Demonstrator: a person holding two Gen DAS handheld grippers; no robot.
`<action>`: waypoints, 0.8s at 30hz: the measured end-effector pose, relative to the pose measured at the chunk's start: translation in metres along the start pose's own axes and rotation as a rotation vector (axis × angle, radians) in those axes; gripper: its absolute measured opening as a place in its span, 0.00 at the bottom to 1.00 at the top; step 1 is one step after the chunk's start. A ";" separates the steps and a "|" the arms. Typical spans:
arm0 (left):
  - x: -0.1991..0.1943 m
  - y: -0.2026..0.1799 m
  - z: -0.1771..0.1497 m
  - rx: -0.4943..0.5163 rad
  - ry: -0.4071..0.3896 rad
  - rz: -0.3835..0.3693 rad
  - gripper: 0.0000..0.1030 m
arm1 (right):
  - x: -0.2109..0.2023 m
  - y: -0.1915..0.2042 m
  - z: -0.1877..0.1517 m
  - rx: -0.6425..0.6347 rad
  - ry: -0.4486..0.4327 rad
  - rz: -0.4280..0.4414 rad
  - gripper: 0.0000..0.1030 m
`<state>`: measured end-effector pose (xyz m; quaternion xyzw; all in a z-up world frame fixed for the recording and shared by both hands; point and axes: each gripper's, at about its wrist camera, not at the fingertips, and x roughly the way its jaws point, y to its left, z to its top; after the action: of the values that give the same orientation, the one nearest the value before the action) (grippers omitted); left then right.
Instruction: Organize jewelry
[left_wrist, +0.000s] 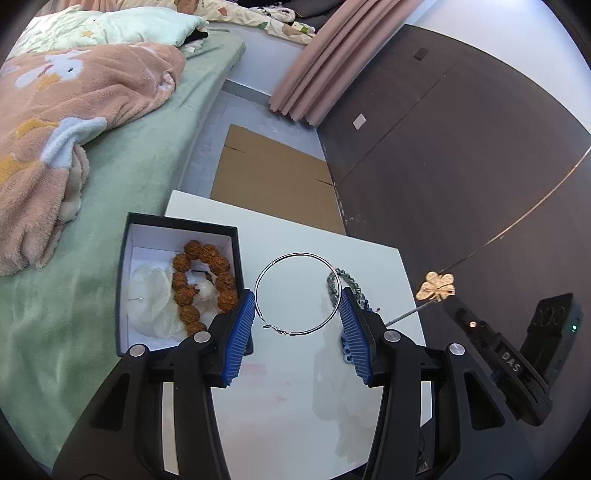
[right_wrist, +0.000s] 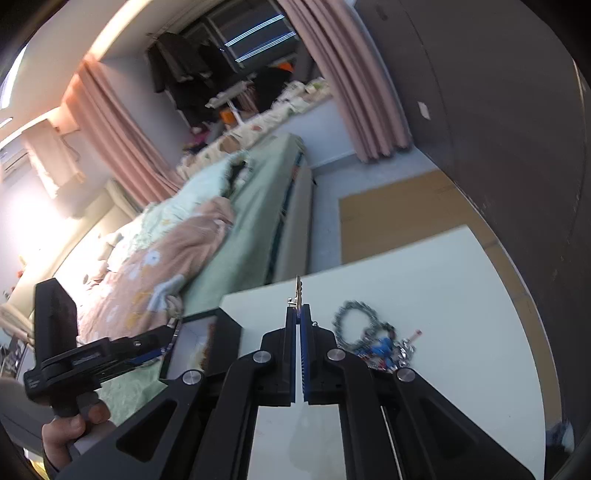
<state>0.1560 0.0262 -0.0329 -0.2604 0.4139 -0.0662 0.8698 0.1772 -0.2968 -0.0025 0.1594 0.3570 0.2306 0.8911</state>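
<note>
My left gripper holds a thin silver hoop between its blue pads above the white table, the hoop spanning the jaws. To its left stands a black box with a brown bead bracelet and white pouches inside. My right gripper is shut on a gold butterfly hairpin, seen edge-on; the hairpin also shows in the left wrist view. A pile of chains and blue beads lies on the table right of my right gripper.
A bed with a green sheet and a pink blanket runs along the left of the table. Flat cardboard lies on the floor beyond the table. A dark wardrobe stands on the right.
</note>
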 end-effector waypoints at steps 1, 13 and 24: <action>-0.002 0.001 0.001 -0.001 -0.004 -0.001 0.47 | -0.003 0.003 0.001 -0.008 -0.019 0.022 0.02; -0.022 0.021 0.012 -0.032 -0.043 -0.005 0.47 | -0.004 0.021 0.004 0.083 -0.045 0.362 0.02; -0.034 0.037 0.019 -0.051 -0.068 -0.015 0.47 | 0.017 0.060 -0.006 0.031 -0.024 0.507 0.02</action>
<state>0.1445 0.0767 -0.0180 -0.2875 0.3834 -0.0535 0.8760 0.1664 -0.2366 0.0108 0.2601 0.2982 0.4393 0.8065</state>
